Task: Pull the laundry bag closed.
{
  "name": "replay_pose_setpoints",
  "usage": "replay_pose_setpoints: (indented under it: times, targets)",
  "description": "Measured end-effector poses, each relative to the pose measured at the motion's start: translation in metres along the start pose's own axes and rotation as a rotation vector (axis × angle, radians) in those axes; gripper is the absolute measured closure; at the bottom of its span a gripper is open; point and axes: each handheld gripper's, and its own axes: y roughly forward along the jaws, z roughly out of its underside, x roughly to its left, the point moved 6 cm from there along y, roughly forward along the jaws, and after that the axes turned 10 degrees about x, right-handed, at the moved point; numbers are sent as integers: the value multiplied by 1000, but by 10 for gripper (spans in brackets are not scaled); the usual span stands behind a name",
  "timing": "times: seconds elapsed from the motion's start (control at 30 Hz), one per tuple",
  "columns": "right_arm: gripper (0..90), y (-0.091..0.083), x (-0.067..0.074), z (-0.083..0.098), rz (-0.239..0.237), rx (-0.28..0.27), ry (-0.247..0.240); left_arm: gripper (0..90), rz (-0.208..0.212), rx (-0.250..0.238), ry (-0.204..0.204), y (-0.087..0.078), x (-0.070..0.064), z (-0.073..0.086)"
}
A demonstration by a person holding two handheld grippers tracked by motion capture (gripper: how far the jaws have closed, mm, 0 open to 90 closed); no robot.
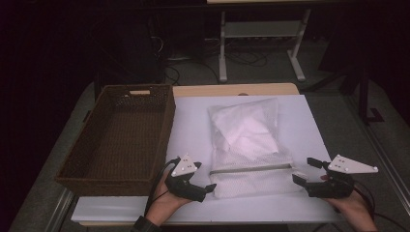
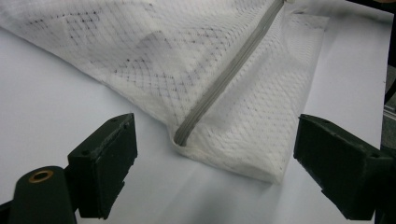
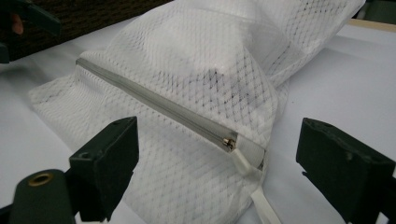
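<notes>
A white mesh laundry bag [image 1: 249, 145] lies flat on the white table top [image 1: 193, 121], with folded white cloth inside. A grey zipper [image 1: 251, 169] runs across its near end. My left gripper [image 1: 205, 180] sits at the bag's near left corner, jaws wide apart. In the left gripper view the left gripper [image 2: 215, 158] frames the zipper's end [image 2: 182, 135] without touching the mesh bag [image 2: 187, 56]. My right gripper [image 1: 304, 170] is open at the near right corner. In the right gripper view the right gripper [image 3: 217, 163] frames the zipper pull [image 3: 229, 143], untouched.
A dark wicker basket [image 1: 116, 179] with nothing visible in it stands to the left of the bag, close beside my left hand. A white desk frame [image 1: 222, 48] and cables stand on the dark floor beyond the far edge. The table's right edge is near my right hand.
</notes>
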Motion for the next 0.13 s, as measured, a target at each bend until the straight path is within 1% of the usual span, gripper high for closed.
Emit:
replay_pose_setpoints:
  times: [0.13]
  targets:
    - [128, 0, 0, 2, 1, 7, -2, 129, 2, 11, -2, 0, 0, 2]
